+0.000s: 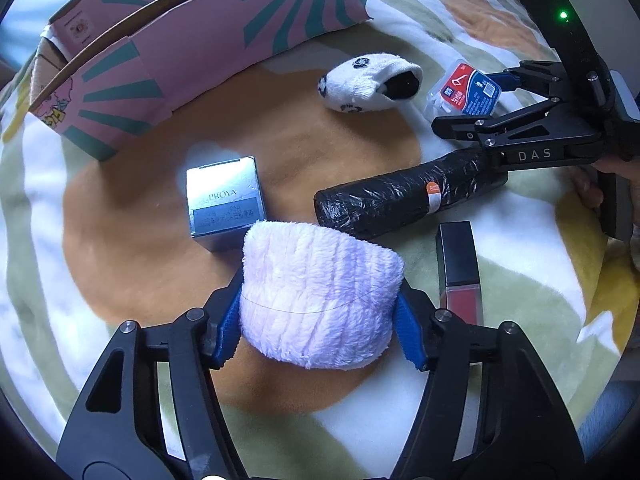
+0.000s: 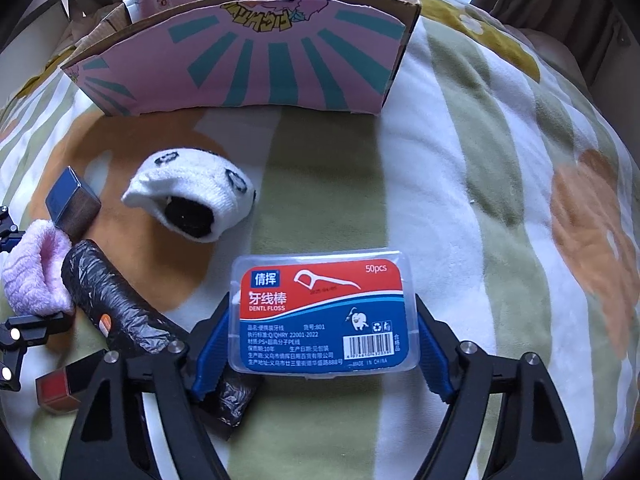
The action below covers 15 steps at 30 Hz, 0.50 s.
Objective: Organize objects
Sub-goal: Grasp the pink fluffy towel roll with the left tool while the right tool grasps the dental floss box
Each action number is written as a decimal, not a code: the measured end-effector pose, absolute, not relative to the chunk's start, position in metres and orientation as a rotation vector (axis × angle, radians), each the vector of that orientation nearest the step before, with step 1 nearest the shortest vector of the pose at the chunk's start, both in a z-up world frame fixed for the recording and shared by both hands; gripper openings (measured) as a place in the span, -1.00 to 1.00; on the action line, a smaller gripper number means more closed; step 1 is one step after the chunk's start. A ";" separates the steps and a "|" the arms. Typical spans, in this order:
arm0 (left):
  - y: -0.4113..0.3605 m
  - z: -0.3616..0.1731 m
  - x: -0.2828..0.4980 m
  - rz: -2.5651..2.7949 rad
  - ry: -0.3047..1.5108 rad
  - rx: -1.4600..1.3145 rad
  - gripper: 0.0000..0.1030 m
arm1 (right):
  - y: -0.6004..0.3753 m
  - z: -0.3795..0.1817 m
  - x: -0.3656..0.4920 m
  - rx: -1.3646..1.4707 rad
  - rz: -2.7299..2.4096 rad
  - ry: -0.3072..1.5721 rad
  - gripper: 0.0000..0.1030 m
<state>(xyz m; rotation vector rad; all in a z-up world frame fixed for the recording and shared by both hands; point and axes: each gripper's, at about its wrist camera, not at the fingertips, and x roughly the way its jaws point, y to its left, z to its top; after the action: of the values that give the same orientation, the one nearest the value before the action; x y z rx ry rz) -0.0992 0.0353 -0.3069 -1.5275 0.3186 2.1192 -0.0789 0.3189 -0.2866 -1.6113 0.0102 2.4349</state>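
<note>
My left gripper is shut on a fluffy pink rolled cloth, its blue pads pressed into both sides; the cloth also shows in the right wrist view. My right gripper is shut on a clear dental floss box with a red and blue label; the box also shows in the left wrist view. A pink and teal cardboard box stands open at the back, also in the left wrist view.
On the striped blanket lie a white panda sock, a silver PROYA box, a black roll of bags and a red lip gloss tube. The roll lies just left of my right gripper.
</note>
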 end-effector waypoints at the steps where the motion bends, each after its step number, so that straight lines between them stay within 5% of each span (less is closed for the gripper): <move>1: 0.035 -0.306 -0.099 2.118 0.316 -1.530 0.16 | 0.319 -0.286 -0.079 -1.613 2.435 0.011 0.48; 15: 0.024 -0.277 -0.098 2.134 0.247 -1.532 -0.02 | 0.314 -0.252 -0.084 -1.597 2.472 0.029 0.48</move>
<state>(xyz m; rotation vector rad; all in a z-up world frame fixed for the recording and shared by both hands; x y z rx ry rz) -0.0977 0.0241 -0.2772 -1.5321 0.2471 2.1336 -0.0839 0.3143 -0.2524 -1.5966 0.0294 2.4722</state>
